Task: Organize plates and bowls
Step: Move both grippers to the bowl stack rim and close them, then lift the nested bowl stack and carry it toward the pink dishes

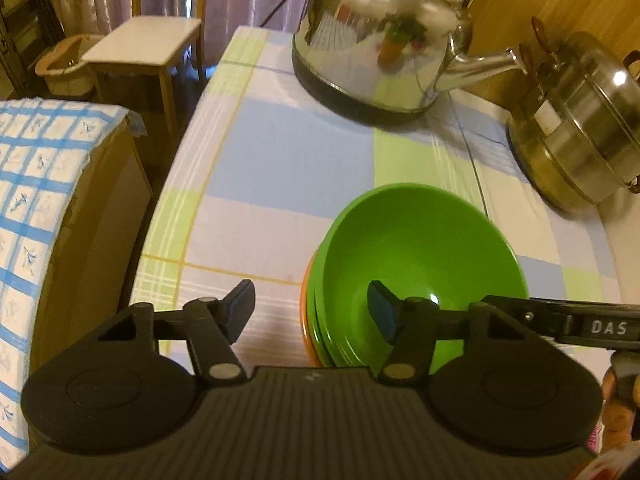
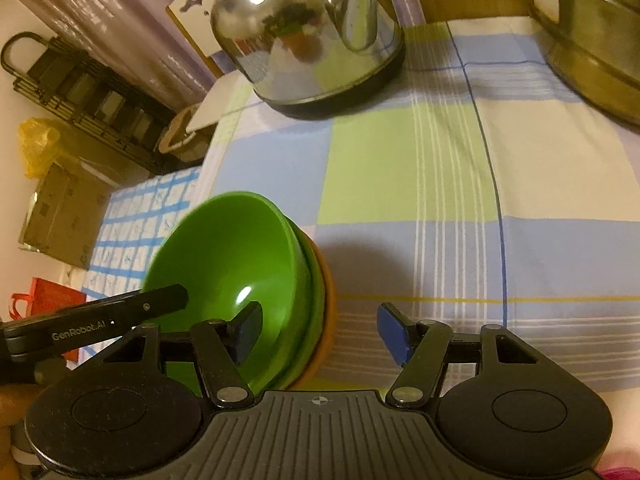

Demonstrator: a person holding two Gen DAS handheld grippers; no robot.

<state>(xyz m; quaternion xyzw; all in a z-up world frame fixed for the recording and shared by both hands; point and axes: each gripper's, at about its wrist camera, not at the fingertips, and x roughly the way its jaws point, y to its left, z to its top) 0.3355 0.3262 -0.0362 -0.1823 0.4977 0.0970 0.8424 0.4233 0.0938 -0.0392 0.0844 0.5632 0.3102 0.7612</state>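
A green bowl (image 1: 424, 256) sits on top of a stack of green plates over an orange plate (image 1: 306, 320) on the checked tablecloth. My left gripper (image 1: 312, 310) is open over the stack's left rim, its right finger inside the bowl and its left finger outside. In the right wrist view the same green bowl (image 2: 232, 256) sits at lower left on the orange plate (image 2: 326, 328). My right gripper (image 2: 320, 332) is open over the stack's right rim, its left finger in the bowl. Neither holds anything.
A shiny steel kettle (image 1: 384, 36) stands at the back of the table, also in the right wrist view (image 2: 308, 36). A steel pot (image 1: 580, 128) stands at the right. The table edge drops off on the left, with a checked-cloth box (image 1: 36, 208) and a stool (image 1: 144, 44) beyond.
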